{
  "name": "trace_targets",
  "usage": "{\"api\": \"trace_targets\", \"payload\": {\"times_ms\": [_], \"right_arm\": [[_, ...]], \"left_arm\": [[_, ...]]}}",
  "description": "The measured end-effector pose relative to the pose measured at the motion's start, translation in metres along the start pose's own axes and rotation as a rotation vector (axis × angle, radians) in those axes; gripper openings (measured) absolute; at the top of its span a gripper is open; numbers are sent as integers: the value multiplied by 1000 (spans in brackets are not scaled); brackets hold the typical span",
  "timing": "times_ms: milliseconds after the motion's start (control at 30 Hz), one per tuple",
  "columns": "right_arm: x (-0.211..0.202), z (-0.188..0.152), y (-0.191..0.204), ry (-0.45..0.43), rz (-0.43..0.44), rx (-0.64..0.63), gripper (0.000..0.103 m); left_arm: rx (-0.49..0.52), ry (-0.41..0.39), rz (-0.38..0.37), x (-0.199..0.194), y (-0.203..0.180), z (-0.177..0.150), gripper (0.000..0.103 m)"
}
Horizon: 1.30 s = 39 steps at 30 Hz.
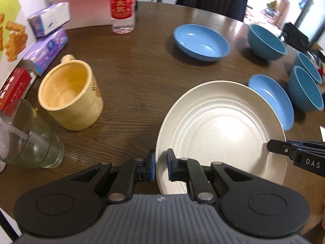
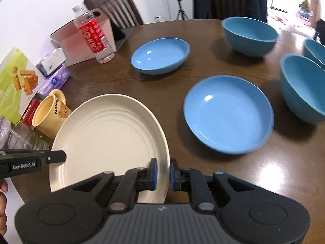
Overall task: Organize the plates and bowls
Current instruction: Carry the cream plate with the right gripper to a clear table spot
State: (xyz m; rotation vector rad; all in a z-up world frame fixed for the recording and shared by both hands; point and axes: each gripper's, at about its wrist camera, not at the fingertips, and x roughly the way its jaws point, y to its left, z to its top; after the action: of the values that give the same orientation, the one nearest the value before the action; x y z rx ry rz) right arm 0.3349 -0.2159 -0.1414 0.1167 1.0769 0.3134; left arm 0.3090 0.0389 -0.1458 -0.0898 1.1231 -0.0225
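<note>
Both grippers are clamped on the cream plate [image 1: 219,130]: left gripper [image 1: 160,165] pinches its left rim, right gripper [image 2: 162,172] pinches the opposite rim, pads tight on the edge in both wrist views. The plate looks lifted and tilted off the brown table [image 1: 132,81], though how far it clears the wood can't be told.

Taking the cream plate as landmark: a shallow blue dish [image 2: 228,114] sits just beside it on its right, partly behind its rim in the left view. A second blue dish [image 2: 160,56] lies beyond it, well apart. Deep blue bowls [image 2: 302,87] stand farther right, another [image 2: 249,35] at the far edge. Yellow mug [image 1: 71,95] and a clear glass [image 1: 30,136] are near its left side; a red-labelled bottle [image 1: 122,6] stands far behind.

Risks: only thin rim grips, so if the hands drift apart or roll unevenly, the plate could slip or twist out. Swinging right risks clipping the near dish; swinging left could knock the mug or glass over.
</note>
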Motion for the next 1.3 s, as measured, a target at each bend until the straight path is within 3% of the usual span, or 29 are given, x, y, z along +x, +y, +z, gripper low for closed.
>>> {"api": "trace_targets", "payload": {"times_ms": [667,1300], "right_arm": [[-58,-80,-89,9,-128,193,12],[-61,-100,-149,81,-168,232,12]], "left_arm": [[202,58,-102,12,-105,-35,12],[259,129,-101,42,-165,-55,12]]}}
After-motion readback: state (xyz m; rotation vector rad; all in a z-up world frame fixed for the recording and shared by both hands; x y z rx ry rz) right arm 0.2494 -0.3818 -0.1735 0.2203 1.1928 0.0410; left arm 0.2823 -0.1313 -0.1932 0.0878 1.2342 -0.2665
